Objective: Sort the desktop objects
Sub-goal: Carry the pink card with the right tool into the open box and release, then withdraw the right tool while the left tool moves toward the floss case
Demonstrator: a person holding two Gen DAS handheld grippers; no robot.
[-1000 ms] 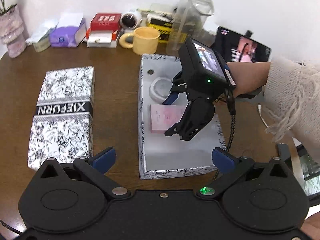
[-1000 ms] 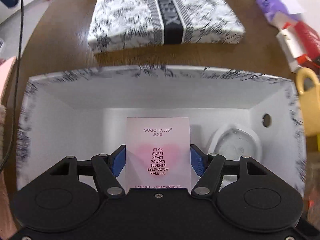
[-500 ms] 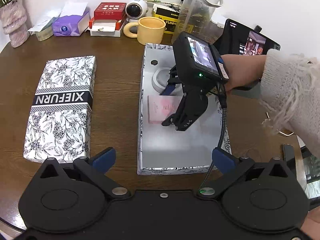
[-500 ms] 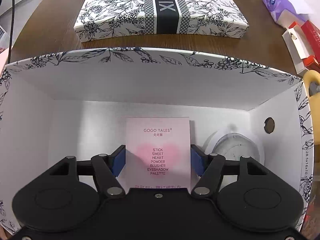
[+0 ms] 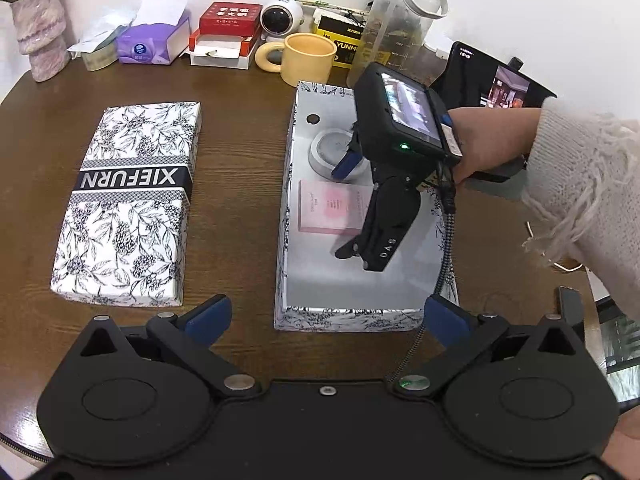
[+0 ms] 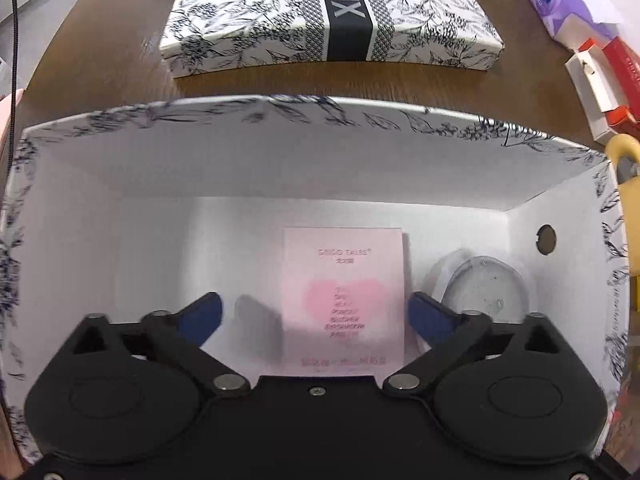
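We see the pink palette (image 6: pixel 343 300) lying flat on the floor of the open box (image 6: pixel 280 148), beside a round grey compact (image 6: pixel 486 292); it looks to us like a thin, light carton, stiff along its edges but easy to crush on its broad faces, and its smooth card may slip; we would take it across its two long side edges, near the middle. The right gripper (image 6: pixel 316 314) stands over it with its fingers spread, blue pads clear of both edges and pinching nothing; the view is blurred, so we cannot tell how high it sits above the carton. The left gripper (image 5: pixel 326 314) is spread too and empty, above the table (image 5: pixel 240 152) just short of the box; the lid (image 5: pixel 128 200) lies well to the left.
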